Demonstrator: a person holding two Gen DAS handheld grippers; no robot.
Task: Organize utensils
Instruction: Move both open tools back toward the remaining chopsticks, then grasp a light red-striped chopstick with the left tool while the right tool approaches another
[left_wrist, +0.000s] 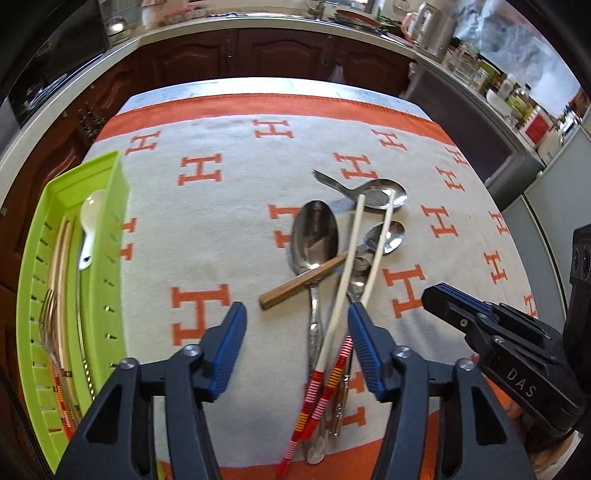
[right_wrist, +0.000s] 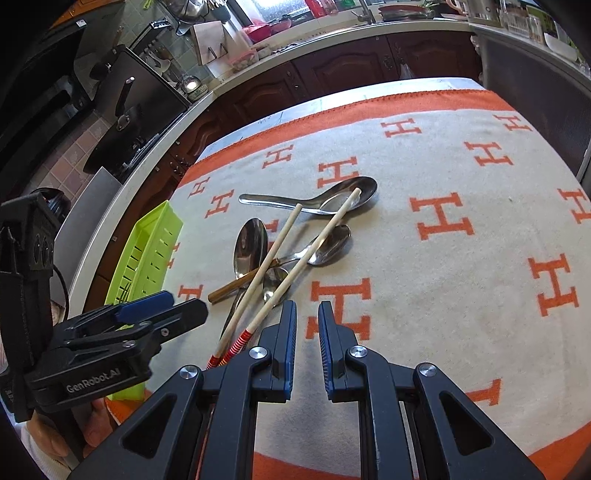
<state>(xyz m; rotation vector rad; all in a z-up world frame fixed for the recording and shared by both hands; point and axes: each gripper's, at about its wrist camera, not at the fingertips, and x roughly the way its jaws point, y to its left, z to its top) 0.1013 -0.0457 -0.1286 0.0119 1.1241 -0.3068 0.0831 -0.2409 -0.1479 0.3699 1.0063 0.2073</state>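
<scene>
Left wrist view: left hand-held gripper (left_wrist: 297, 314) gapes half-wide over the chopsticks (left_wrist: 334, 332), gripping nothing; right hand-held gripper (right_wrist: 307, 312), nearly closed, is empty. Spoons (left_wrist: 314, 236) lie beneath; tray (left_wrist: 110, 206) sits left on the table (left_wrist: 221, 221).

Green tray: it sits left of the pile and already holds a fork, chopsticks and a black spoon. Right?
Not quite. The spoon in the green tray is white, not black, as the left wrist view shows. The tray does sit left of the pile and holds a fork and chopsticks.
</scene>
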